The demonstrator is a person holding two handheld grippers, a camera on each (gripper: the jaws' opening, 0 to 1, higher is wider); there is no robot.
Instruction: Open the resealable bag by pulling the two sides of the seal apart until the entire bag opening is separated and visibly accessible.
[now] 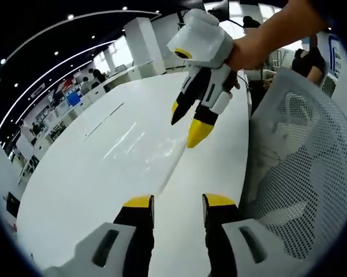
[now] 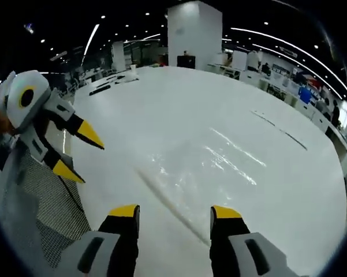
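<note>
both grippers, left gripper (image 1: 178, 201) and right gripper (image 2: 175, 212), are hovering with jaws spread, gripping nothing, above the clear resealable bag (image 2: 211, 158) lying flat on the white table (image 2: 219, 98). its seal strip (image 2: 170, 202) is looking nearly invisible, so a jaw is probably going to miss one side or pinch both together.

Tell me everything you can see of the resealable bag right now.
The resealable bag is clear, glossy plastic, lying flat on the white table and hard to make out except by its glare streaks. A pale seal strip runs along one edge; whether it is closed cannot be told. Nothing touches it: the right hand-held gripper hovers open above the strip, and the left hand-held gripper is open just short of it.
</note>
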